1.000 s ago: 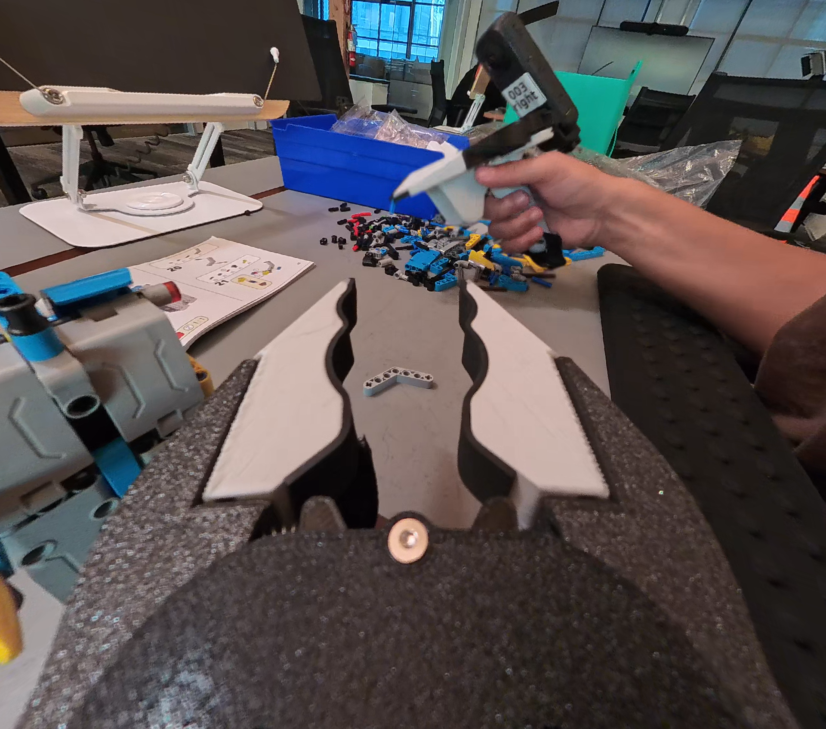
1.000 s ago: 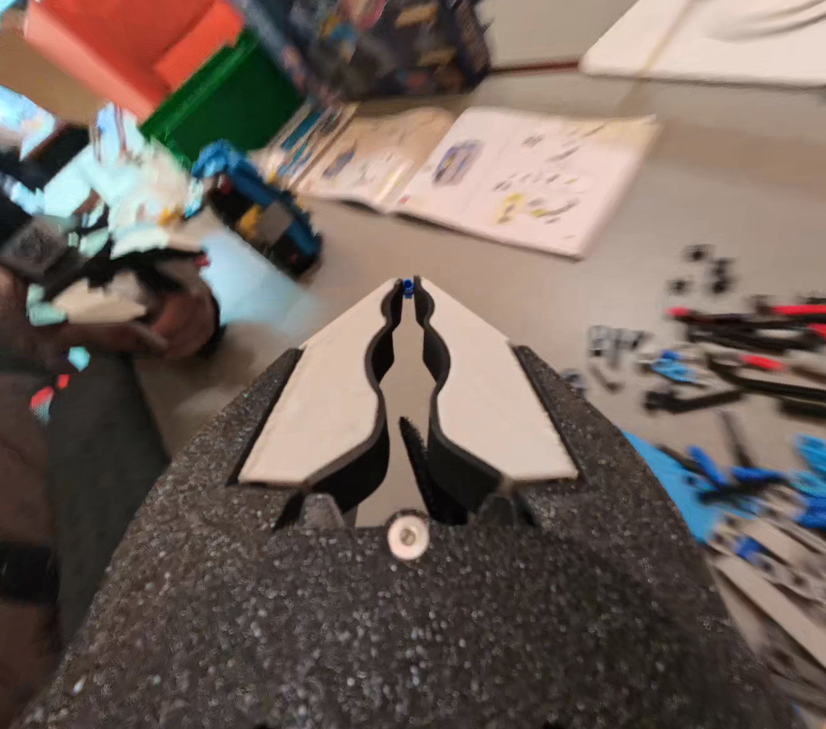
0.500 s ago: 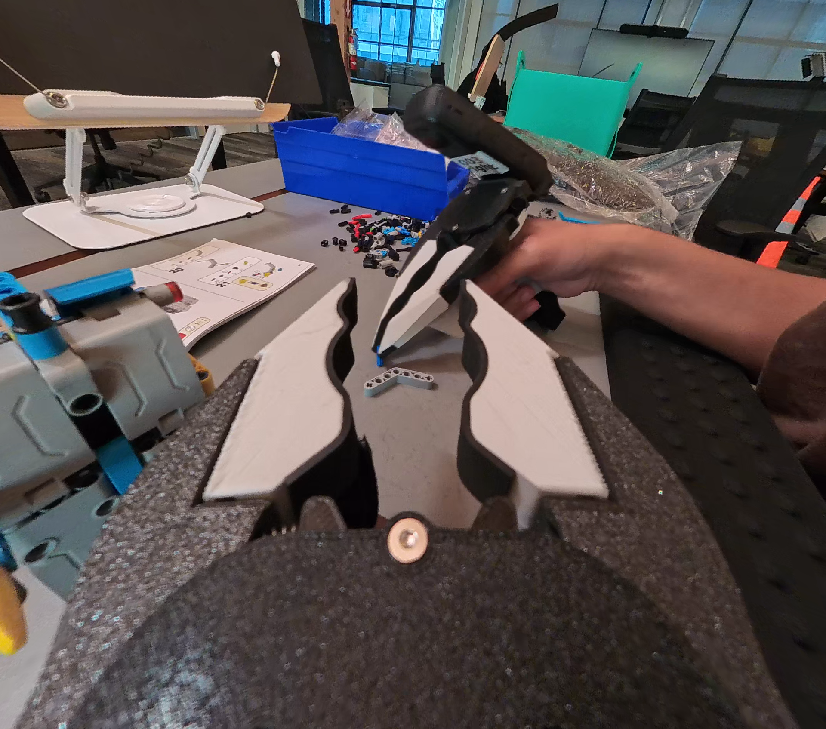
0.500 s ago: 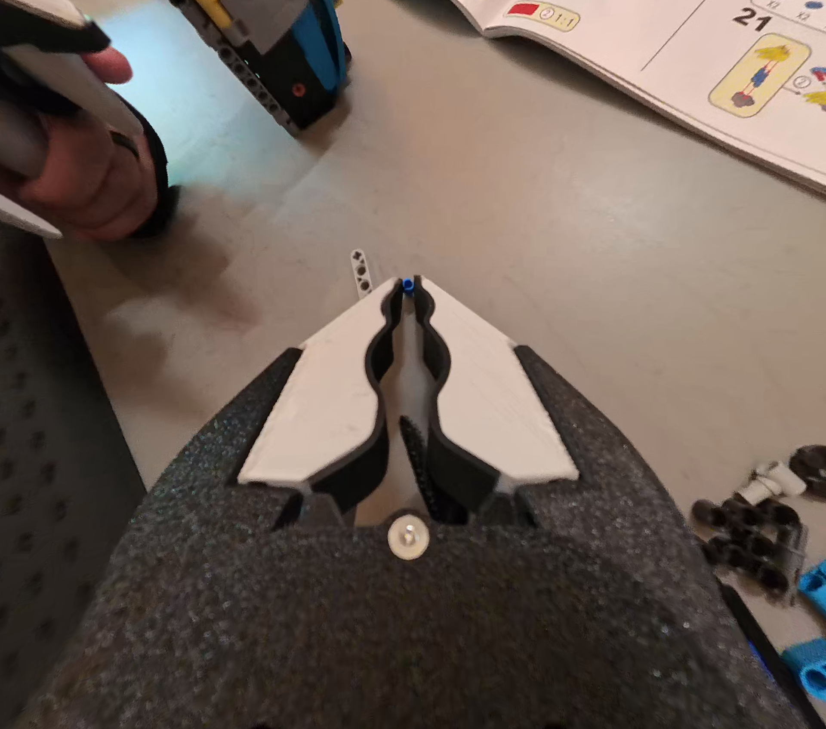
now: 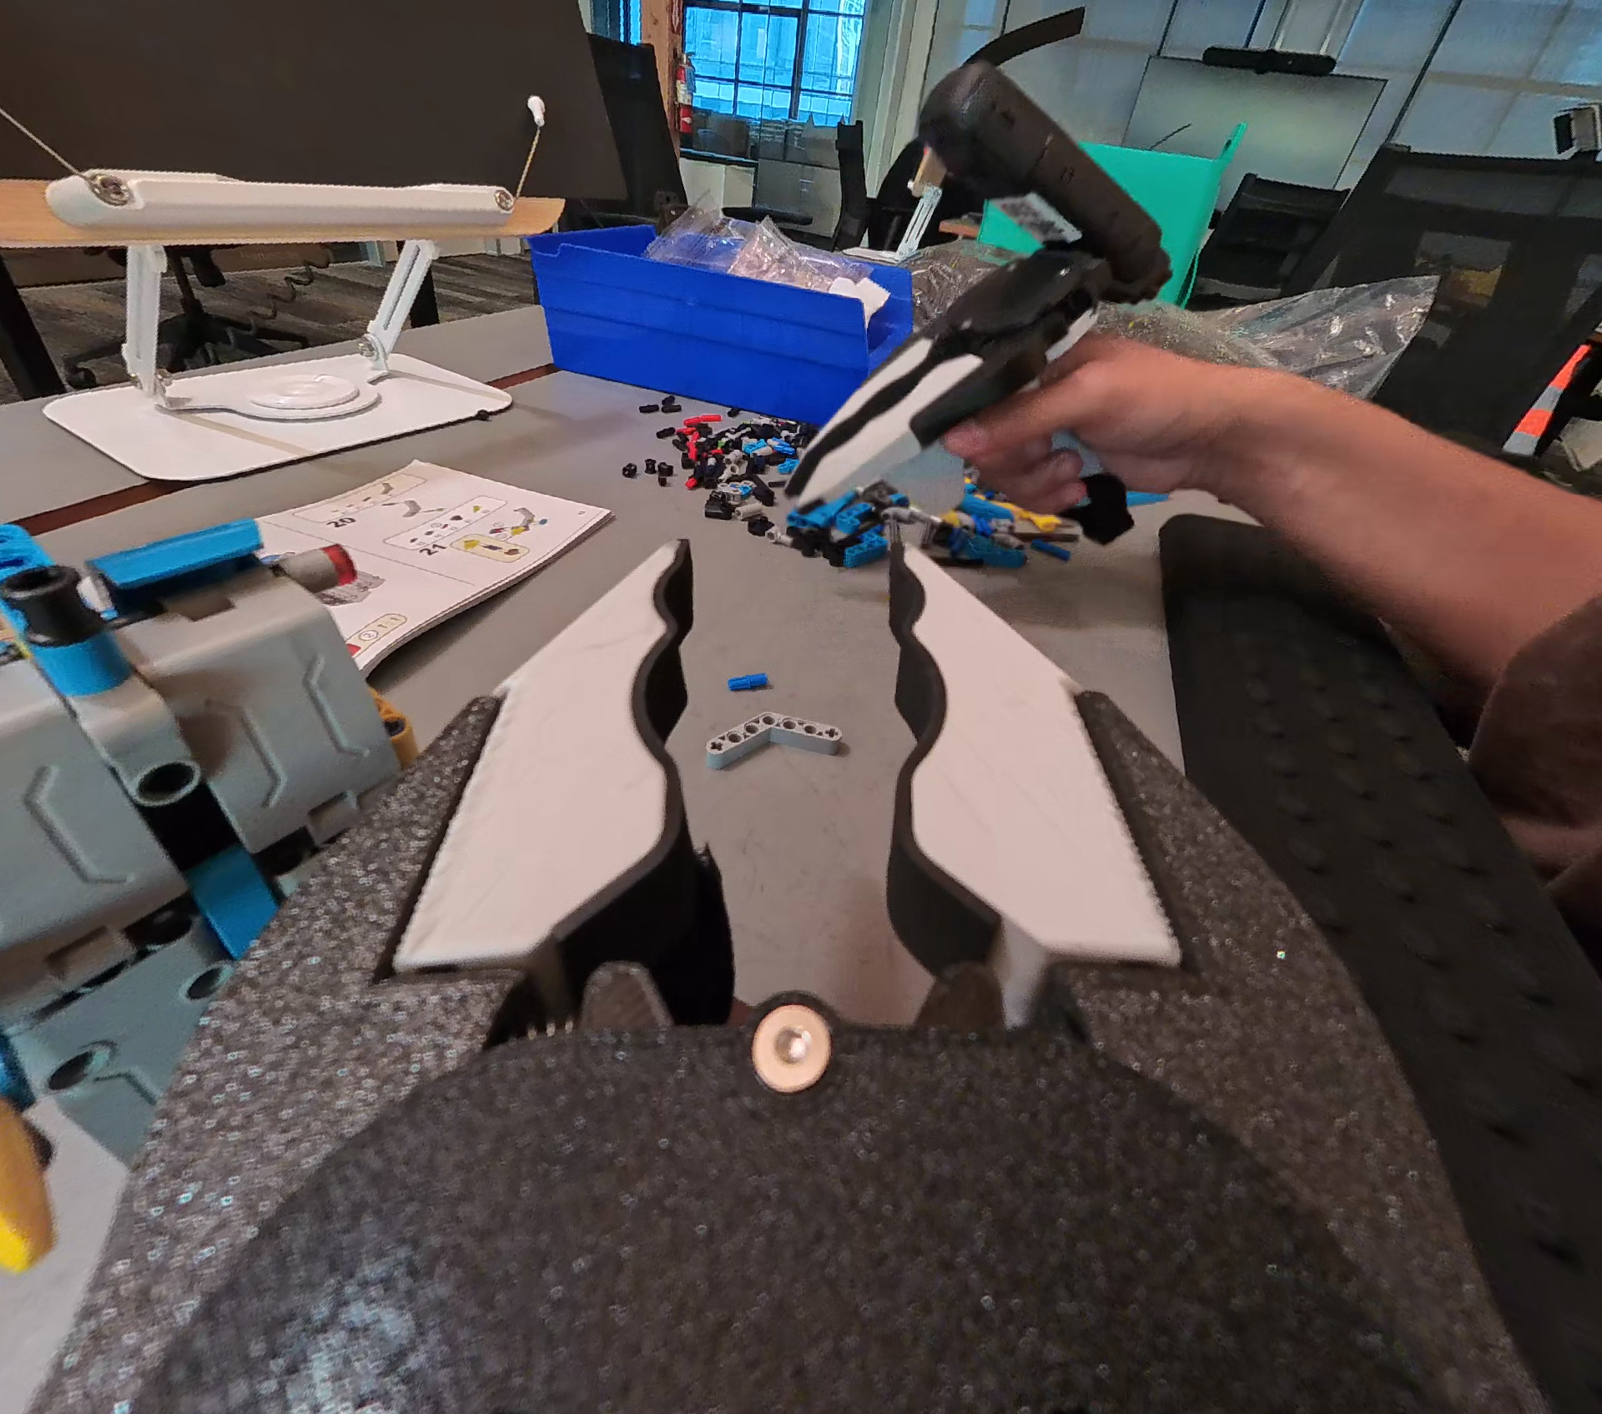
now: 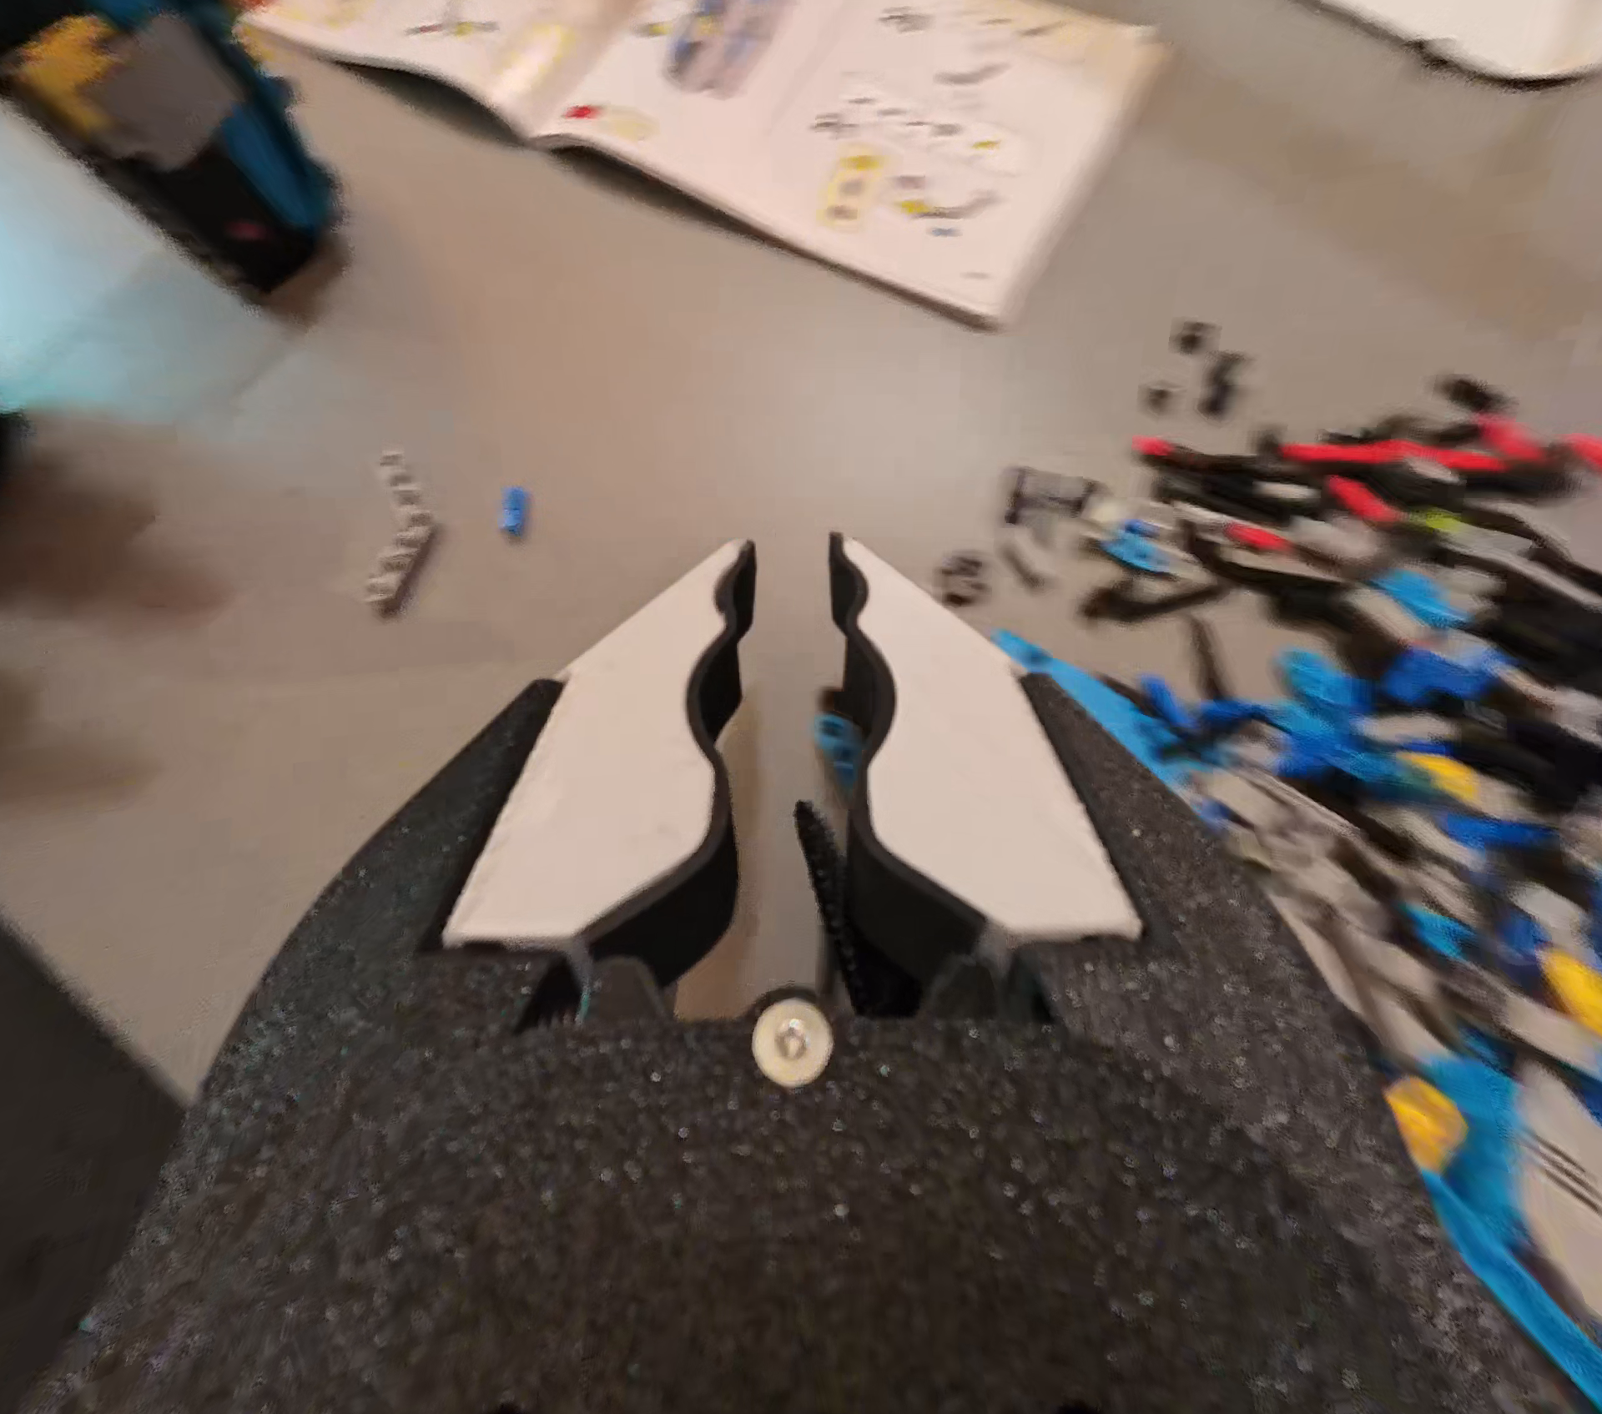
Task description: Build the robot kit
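Two small loose parts lie between the wide-open left gripper (image 5: 789,558) jaws, a blue pin (image 5: 747,680) and a grey angled beam (image 5: 771,737) (both likely light, stiff, slick, best pinched across the middle), while the right gripper (image 6: 791,545), narrowly parted, holds nothing.

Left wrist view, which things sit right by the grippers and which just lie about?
By the grippers: left gripper, right gripper, blue pin, grey angled beam, parts pile.
Lying about: booklet, blue bin, white stand, part-built model.
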Demonstrator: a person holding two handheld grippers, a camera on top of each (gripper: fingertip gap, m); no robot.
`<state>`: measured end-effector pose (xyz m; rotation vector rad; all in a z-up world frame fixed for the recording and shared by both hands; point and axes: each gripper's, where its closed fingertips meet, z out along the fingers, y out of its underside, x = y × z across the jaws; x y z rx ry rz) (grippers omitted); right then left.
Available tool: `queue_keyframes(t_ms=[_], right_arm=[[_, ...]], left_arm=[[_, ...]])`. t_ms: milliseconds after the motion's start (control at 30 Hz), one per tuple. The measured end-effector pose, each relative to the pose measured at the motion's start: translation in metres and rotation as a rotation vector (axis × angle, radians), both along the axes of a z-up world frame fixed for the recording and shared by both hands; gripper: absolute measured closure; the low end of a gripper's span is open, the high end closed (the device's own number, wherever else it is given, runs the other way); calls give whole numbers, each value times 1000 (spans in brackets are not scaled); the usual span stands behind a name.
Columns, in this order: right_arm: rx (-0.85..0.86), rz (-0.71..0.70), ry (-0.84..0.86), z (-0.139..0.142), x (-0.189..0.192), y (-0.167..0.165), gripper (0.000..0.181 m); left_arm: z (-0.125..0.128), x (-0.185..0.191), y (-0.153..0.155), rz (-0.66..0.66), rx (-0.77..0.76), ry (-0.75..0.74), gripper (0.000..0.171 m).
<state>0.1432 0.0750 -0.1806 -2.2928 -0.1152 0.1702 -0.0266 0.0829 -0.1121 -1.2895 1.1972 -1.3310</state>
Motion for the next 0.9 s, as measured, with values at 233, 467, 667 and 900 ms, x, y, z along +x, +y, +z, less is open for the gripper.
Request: queue_keyframes(t_ms=[233, 467, 667, 900], right_arm=[[-23, -171, -139, -5, 67, 5, 163], [-82, -224, -161, -23, 90, 23, 163], [-74, -115, -106, -22, 68, 16, 164], [-105, -18, -81, -28, 36, 1, 164]], left_arm=[[0, 0, 0, -1, -2, 3, 126], [0, 0, -1, -1, 9, 0, 126], [0, 0, 0, -2, 1, 1, 126], [-1, 0, 1, -3, -8, 4, 126]])
